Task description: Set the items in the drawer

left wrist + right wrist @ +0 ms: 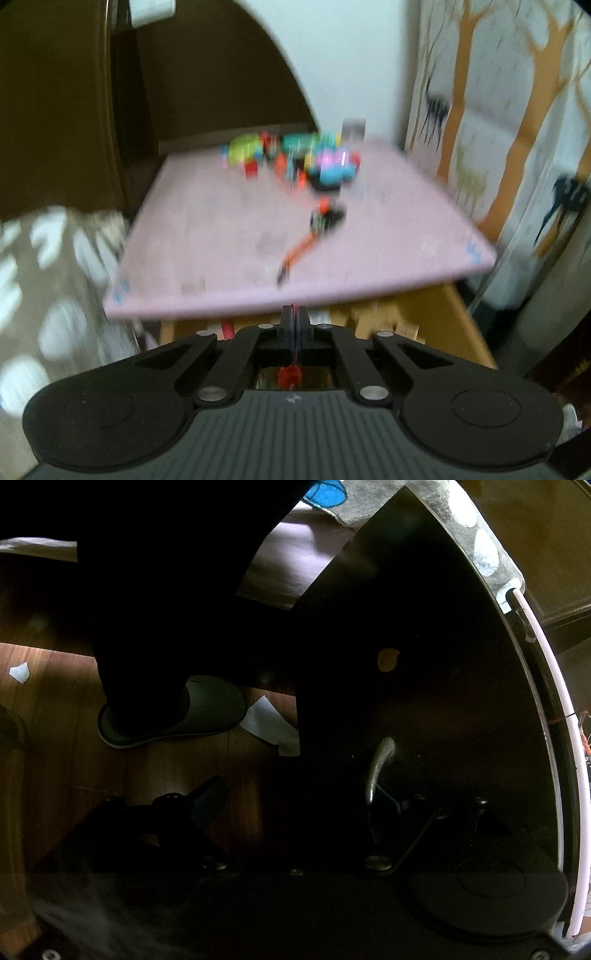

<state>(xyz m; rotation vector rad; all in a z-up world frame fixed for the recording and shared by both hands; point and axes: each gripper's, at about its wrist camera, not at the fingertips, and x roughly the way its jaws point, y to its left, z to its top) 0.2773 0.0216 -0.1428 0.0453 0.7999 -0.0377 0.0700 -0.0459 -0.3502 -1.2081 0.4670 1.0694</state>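
The left wrist view is blurred. A pink tabletop (229, 229) carries a heap of colourful toys (295, 155) at its back and a slim orange and black item (303, 243) in the middle. Under its front edge a wooden drawer (454, 317) stands pulled out. My left gripper (294, 317) hangs over the drawer, shut on a thin red thing (290, 376) whose end shows behind the fingers. In the dark right wrist view my right gripper (299, 790) is open. Its right finger sits beside a curved metal handle (378, 764) on a dark front panel (424, 646).
A patterned curtain (509, 110) hangs right of the table, and spotted fabric (44, 266) lies to its left. A person's dark leg and grey slipper (177, 712) stand on the wooden floor (55, 686). Paper scraps (269, 725) lie near the panel.
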